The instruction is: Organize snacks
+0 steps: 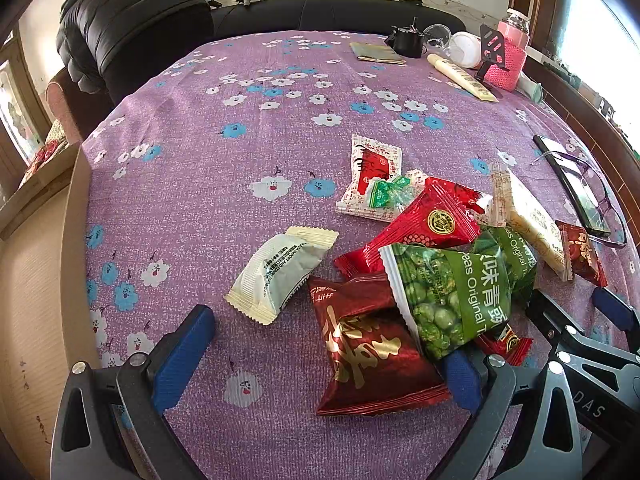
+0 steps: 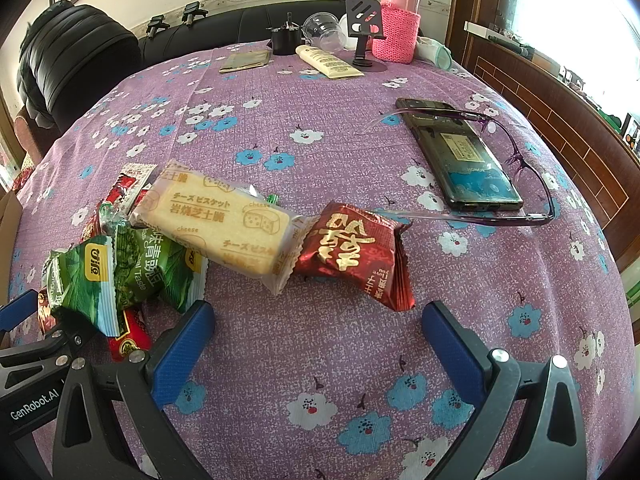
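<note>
**Snacks still in a heap, sorting barely begun**

Snacks lie in a loose pile on the desk (image 1: 240,128), most overlapping: a green pea packet (image 1: 444,292) rests on a dark red packet (image 1: 368,348), with a bright red packet (image 1: 428,220) behind them and a cheese biscuit pack (image 2: 224,220) leaning across the heap. A white packet (image 1: 280,272) sits just beside the pile, and another dark red packet (image 2: 356,252) touches the biscuit's end. We judge nothing is grouped yet, so nearly all the work is left.

Our left gripper (image 1: 324,360) hovers with fingers spread wide around the near dark red packet, gripping nothing. Our right gripper (image 2: 320,344) is likewise spread and empty, near the other dark red packet.

A purple flowered cloth covers the desk. A phone (image 2: 460,156) and glasses (image 2: 532,184) lie to the right; a pink-sleeved bottle (image 2: 396,20) and tube (image 2: 328,62) stand at the far edge, before a black sofa (image 1: 340,12).
</note>
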Motion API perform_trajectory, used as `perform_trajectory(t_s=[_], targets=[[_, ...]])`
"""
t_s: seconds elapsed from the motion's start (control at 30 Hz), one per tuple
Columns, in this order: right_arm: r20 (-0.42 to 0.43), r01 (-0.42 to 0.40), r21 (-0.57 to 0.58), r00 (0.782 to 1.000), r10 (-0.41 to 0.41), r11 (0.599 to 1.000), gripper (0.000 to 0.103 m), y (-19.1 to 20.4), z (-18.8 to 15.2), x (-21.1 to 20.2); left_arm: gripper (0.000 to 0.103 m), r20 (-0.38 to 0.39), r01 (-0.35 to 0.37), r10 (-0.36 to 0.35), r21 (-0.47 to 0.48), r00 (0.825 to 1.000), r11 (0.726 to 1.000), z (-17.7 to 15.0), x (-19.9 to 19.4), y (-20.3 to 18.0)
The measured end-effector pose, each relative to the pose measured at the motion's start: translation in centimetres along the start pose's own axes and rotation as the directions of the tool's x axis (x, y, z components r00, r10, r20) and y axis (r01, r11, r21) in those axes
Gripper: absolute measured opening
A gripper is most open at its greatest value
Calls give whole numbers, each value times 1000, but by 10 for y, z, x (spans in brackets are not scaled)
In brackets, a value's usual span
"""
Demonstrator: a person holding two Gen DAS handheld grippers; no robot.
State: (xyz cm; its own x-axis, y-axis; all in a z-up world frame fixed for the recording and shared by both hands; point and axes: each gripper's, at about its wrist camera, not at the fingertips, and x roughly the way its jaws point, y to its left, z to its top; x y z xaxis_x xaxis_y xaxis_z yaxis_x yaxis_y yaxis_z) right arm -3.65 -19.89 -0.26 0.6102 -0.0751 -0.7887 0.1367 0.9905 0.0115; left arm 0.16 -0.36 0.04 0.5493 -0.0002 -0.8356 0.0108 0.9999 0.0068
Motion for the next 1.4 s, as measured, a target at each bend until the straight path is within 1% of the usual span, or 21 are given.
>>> perform_trajectory(t_s=[1.27, 1.33, 1.4], targets=[[-5, 4, 0, 1000, -4, 1000, 103, -1, 1, -2, 103, 0, 0, 0, 0, 1000, 1000, 0, 0, 0], [-35, -4, -17, 999, 4, 1000, 103, 0, 1, -3, 103, 0, 0, 0, 0, 1000, 1000, 0, 0, 0], [-89, -35, -62, 996, 30, 997, 103, -1, 2, -3, 103, 0, 0, 0, 0, 1000, 1000, 0, 0, 0]])
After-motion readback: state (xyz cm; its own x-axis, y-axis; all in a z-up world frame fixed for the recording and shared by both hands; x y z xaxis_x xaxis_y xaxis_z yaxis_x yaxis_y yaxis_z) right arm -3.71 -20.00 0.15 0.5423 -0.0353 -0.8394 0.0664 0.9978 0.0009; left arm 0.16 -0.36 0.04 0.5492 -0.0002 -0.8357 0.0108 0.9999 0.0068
